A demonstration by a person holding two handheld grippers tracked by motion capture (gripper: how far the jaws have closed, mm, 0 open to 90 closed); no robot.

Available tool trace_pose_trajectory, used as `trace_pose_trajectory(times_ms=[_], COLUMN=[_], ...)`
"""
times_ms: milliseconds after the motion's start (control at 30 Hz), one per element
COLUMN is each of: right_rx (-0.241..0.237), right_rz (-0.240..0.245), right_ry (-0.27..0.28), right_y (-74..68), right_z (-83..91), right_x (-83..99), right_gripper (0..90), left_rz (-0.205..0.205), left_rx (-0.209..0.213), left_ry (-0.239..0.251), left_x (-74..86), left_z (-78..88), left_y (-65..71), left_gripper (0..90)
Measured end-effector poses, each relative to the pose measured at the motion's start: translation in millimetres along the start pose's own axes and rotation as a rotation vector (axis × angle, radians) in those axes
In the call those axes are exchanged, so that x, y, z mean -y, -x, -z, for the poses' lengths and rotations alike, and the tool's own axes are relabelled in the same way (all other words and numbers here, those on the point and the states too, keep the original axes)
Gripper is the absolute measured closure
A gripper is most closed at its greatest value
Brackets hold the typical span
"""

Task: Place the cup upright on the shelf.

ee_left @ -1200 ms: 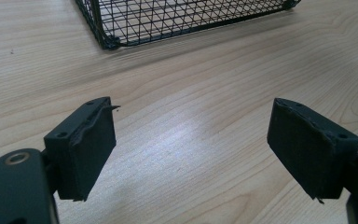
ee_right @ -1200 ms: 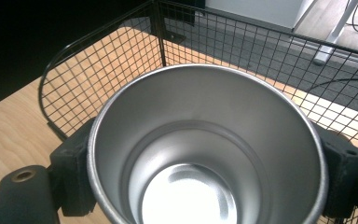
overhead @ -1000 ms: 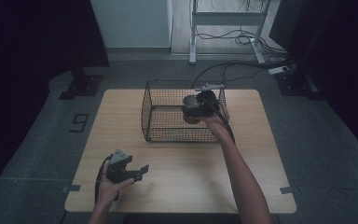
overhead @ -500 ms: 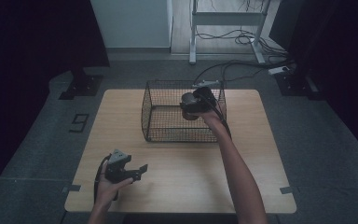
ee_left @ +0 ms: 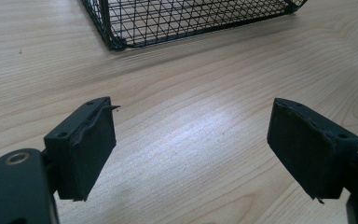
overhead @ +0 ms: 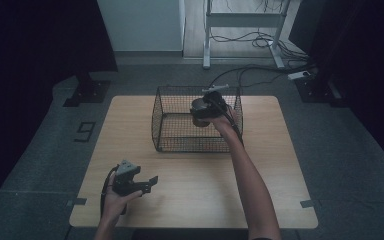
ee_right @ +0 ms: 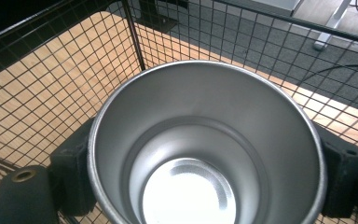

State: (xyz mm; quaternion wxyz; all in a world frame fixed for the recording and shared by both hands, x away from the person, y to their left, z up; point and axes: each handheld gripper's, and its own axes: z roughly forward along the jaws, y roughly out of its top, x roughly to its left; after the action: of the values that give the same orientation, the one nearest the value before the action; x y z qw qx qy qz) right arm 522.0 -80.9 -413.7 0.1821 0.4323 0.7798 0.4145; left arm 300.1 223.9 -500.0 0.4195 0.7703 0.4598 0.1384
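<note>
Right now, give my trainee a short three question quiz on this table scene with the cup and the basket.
1. True or false: the left gripper holds something.
2. What does the right gripper hold? A) metal cup B) plate C) sponge
3. Fill in: the cup is being held over the wire ____ on the table.

Key: 1 false, its jaws stand open over bare wood. 2 A. 3 basket.
</note>
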Motion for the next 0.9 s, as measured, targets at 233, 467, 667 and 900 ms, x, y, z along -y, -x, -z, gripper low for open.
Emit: trace_pose_trajectory(times_ms=[233,467,667,900], right_rx=[0.003,0.017,0.029,0.037], right_rz=[-0.010,-0.020,-0.023,-0.022], right_ry=[-0.016,-0.039,-0.068,-0.093], right_y=[2.6,9.3,15.0,19.6], right_z=[-14.8,-30.8,-39.4,-47.3], right_x=[-1.1,1.4,6.5,11.4], right_gripper=[14.2,14.2,14.2,14.1], left_rz=[0.002,0.007,0.008,0.010], left_rx=[0.003,0.001,0.000,0.000], left_ry=[-0.001,0.004,0.007,0.010], left_x=[0.4,0.6,0.7,0.8], left_z=[-0.2,1.1,2.0,2.8], left_y=[-0.8,-3.1,-3.2,-3.2], left_gripper=[15.5,15.5,15.6,15.6])
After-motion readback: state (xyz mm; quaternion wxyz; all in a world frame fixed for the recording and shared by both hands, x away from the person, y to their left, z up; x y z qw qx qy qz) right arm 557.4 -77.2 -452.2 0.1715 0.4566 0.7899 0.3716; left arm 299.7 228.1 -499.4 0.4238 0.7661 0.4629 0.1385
